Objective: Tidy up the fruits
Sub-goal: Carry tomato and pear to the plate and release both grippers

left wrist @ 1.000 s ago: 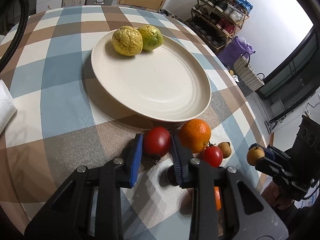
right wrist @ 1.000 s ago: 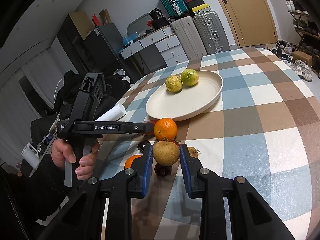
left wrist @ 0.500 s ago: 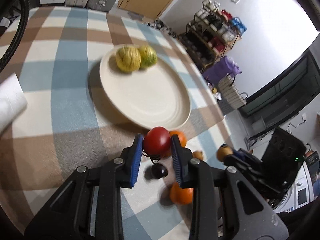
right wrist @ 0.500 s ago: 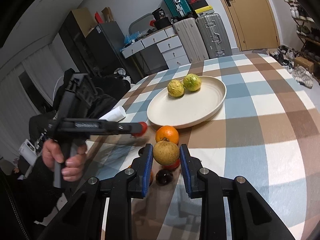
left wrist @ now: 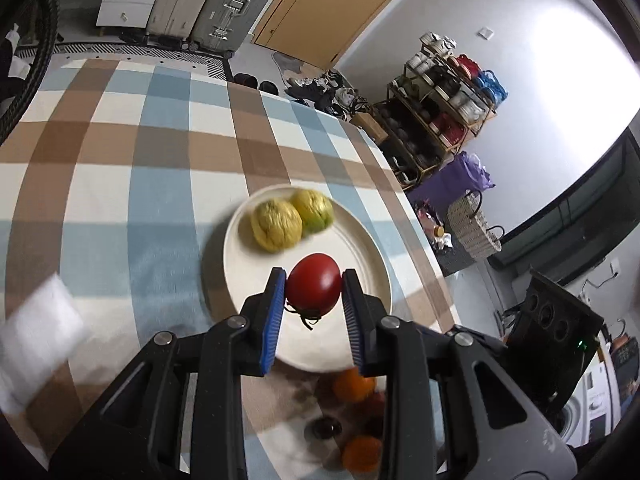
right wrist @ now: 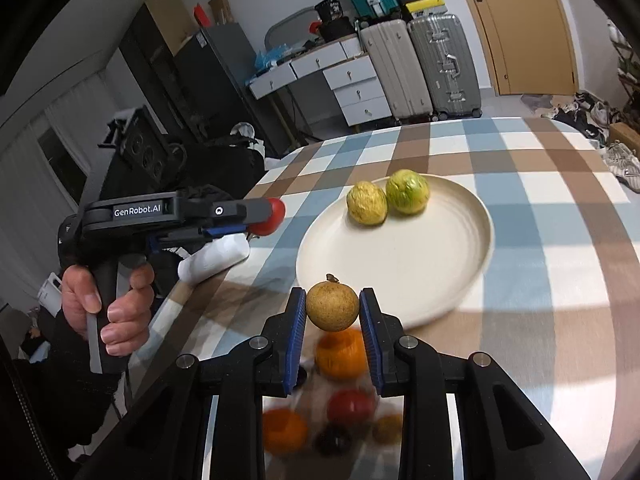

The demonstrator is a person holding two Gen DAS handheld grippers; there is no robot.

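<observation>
While both grippers hold fruit, two (right wrist: 386, 203) sit plated.

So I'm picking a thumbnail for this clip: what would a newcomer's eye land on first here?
The red tomato pinched in the left gripper, held in front of the cream plate. Next, the brown round fruit clamped in the right gripper at the plate's near edge. Then the two yellow-green fruits side by side at the plate's far side.
</observation>
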